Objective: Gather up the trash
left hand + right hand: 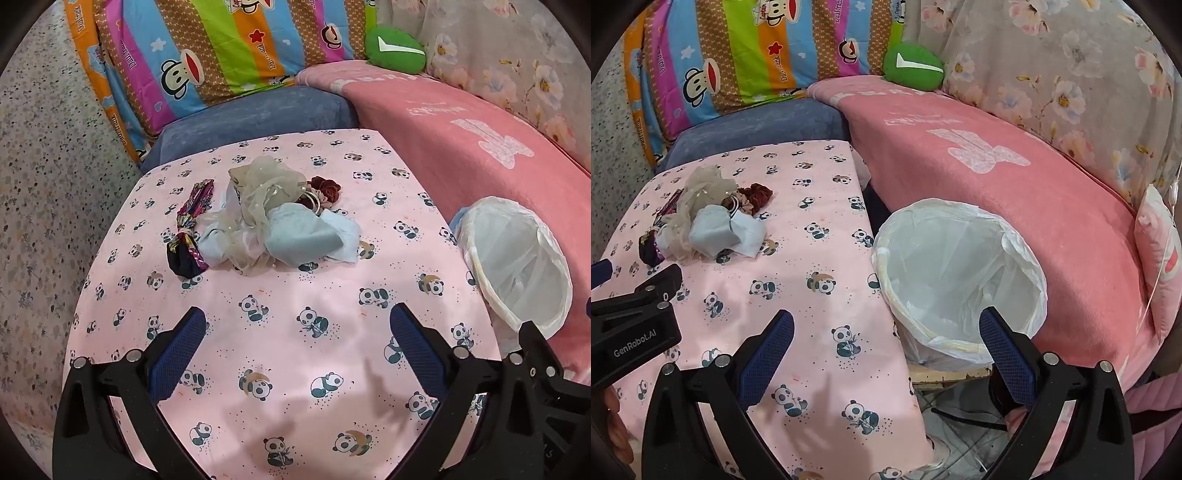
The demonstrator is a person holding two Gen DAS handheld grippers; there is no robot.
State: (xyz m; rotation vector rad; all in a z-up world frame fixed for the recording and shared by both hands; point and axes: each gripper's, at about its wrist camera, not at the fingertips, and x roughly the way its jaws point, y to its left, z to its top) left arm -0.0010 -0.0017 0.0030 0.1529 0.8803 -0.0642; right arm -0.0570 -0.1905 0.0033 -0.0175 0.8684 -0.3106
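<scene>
A heap of trash (266, 218) (709, 221) lies on the pink panda-print table (295, 350) (798, 302): beige mesh ribbon (262, 184), pale blue face masks (306, 236) (716, 232), a dark patterned wrapper (192, 229) and dark red scrunchies (325, 188) (755, 195). A bin lined with a white bag (517, 266) (960, 280) stands beside the table's right edge. My left gripper (297, 325) is open above bare cloth, short of the heap. My right gripper (886, 328) is open, hovering over the table's edge and the bin's near rim. Neither holds anything.
A pink blanket (997, 166) covers the sofa behind the bin, with a blue cushion (258, 114), a striped cartoon pillow (207, 55), a green round toy (395, 50) and a floral cover (1071, 74). The left gripper's body (631, 328) shows at the right view's left edge.
</scene>
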